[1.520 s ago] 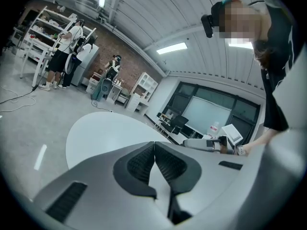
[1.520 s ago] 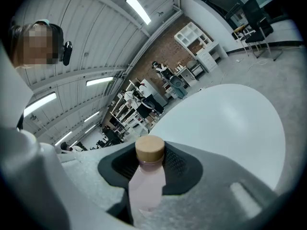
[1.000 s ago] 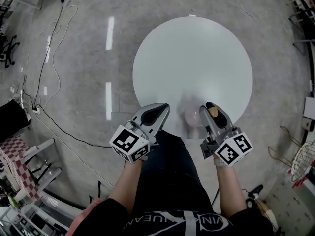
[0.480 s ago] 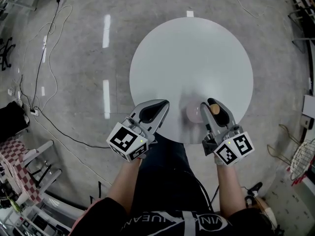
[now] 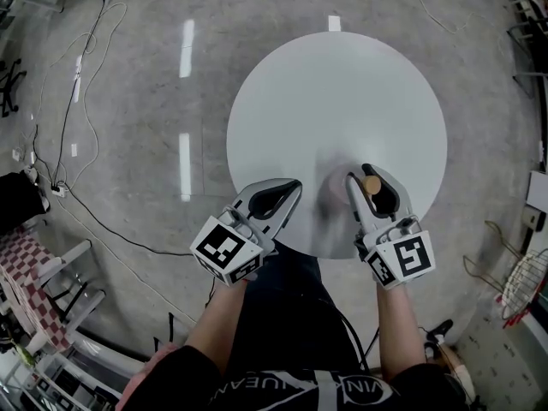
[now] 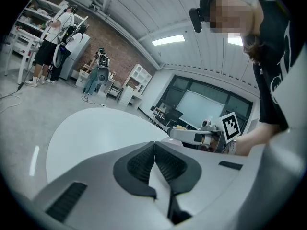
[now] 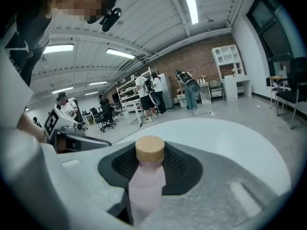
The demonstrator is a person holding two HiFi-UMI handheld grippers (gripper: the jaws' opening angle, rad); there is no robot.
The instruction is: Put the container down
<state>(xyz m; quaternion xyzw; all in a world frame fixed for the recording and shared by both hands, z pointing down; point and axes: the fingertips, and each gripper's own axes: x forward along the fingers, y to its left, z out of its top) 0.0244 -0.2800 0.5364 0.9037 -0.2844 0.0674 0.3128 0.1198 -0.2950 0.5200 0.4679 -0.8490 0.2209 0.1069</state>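
Pale pink and capped in tan, the container (image 7: 146, 181) was seen clamped between the black ribbed pads (image 7: 184, 171) of the right gripper (image 5: 360, 175). The jaws were kept partway apart by the bottle's body and pressed on it from both sides. The bottle was laid along the jaws, with its cap turned toward their tips.

In the head view the container was carried over the round white table (image 5: 334, 92), near the 5 o'clock part of its rim. Whether its base was touching the tabletop could not be told.

The left gripper (image 5: 291, 187) was held at the table's 7 o'clock edge, apart from the bottle. Its jaws were brought fully together with nothing between them, as was shown plainly in the left gripper view.

A marker cube (image 5: 227, 251) was borne at the 6 o'clock end of the left gripper, and a second cube (image 5: 402, 258) at the same end of the right one. Each tool was gripped by a bare-armed hand of the person standing at 6 o'clock of the table.

A grey polished floor (image 5: 128, 169) was spread around the table. Black cables (image 5: 79, 110) were trailed across it toward 10 o'clock, and a red-and-white checked cloth (image 5: 21, 259) was seen at 8 o'clock. In the right gripper view, people (image 7: 144, 99) were seen standing beyond the table at 12 o'clock, before a brick wall (image 7: 192, 61).
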